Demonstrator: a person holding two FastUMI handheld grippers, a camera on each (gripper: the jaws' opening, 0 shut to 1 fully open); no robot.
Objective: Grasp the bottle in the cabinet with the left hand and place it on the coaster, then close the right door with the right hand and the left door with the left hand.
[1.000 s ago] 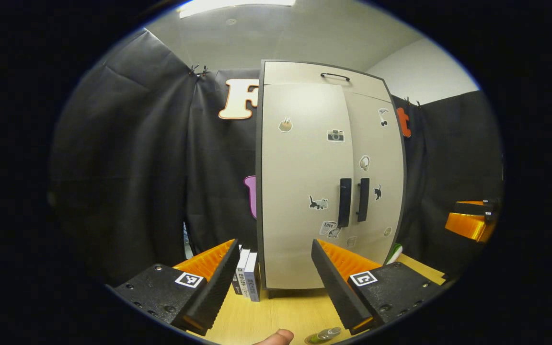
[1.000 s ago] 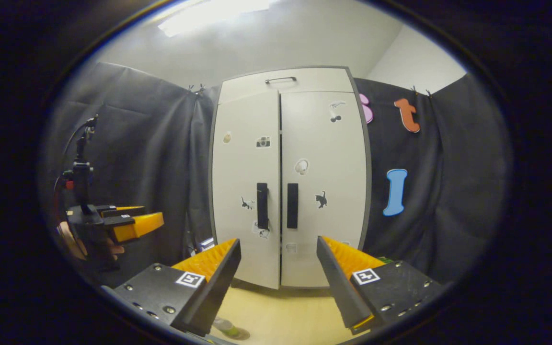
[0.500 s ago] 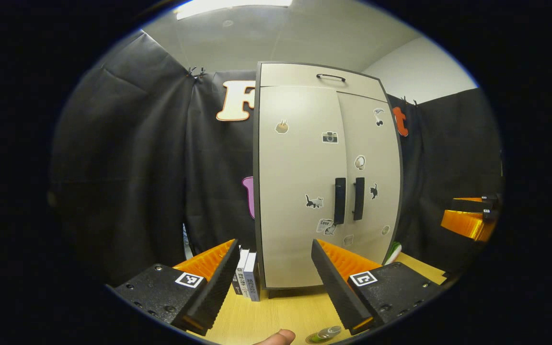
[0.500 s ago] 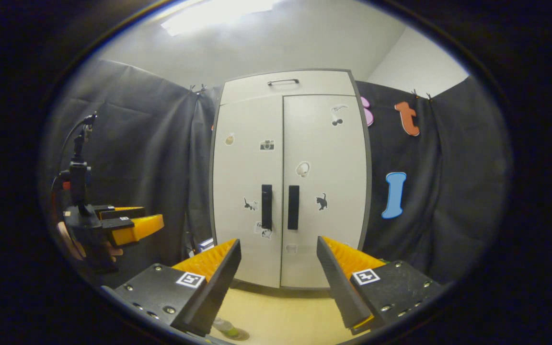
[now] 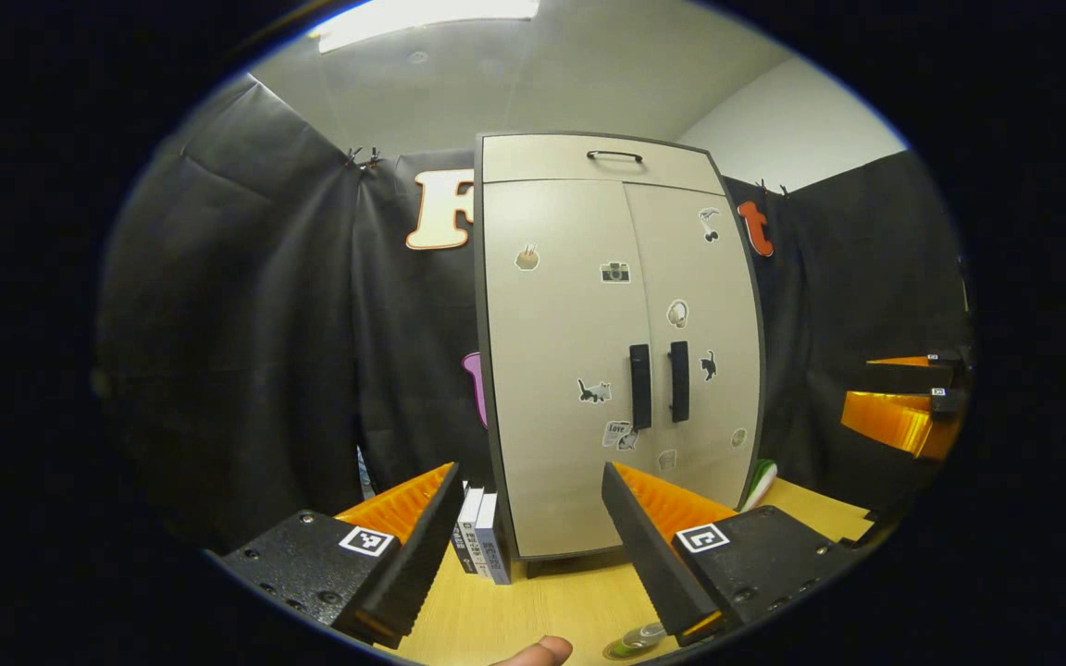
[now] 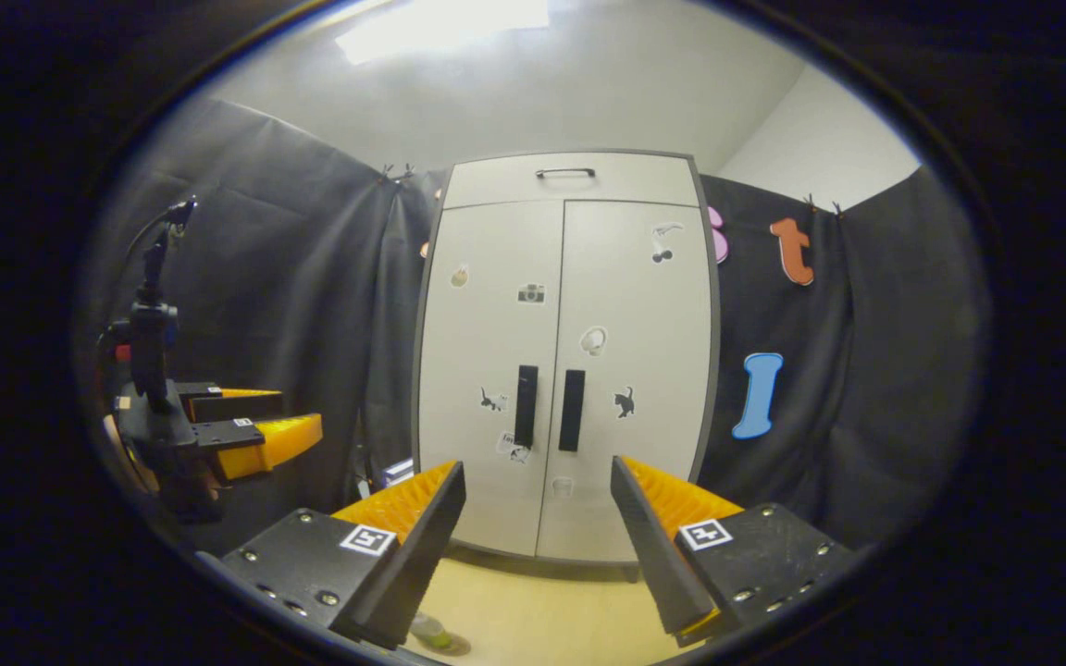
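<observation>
On the table (image 5: 542, 606) before the closed cabinet (image 5: 616, 342), both tongs (image 5: 528, 546) (image 6: 538, 546) wide open, empty.

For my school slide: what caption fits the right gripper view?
Open tongs face a white cabinet with both doors shut.

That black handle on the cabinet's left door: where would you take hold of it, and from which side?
Grip the left door handle around its middle, coming straight at the cabinet front. It is a slim upright bar, so the jaws should close across its width. The right door handle stands close beside it, leaving little room between them, so one finger probably has to slip into that narrow gap.
</observation>
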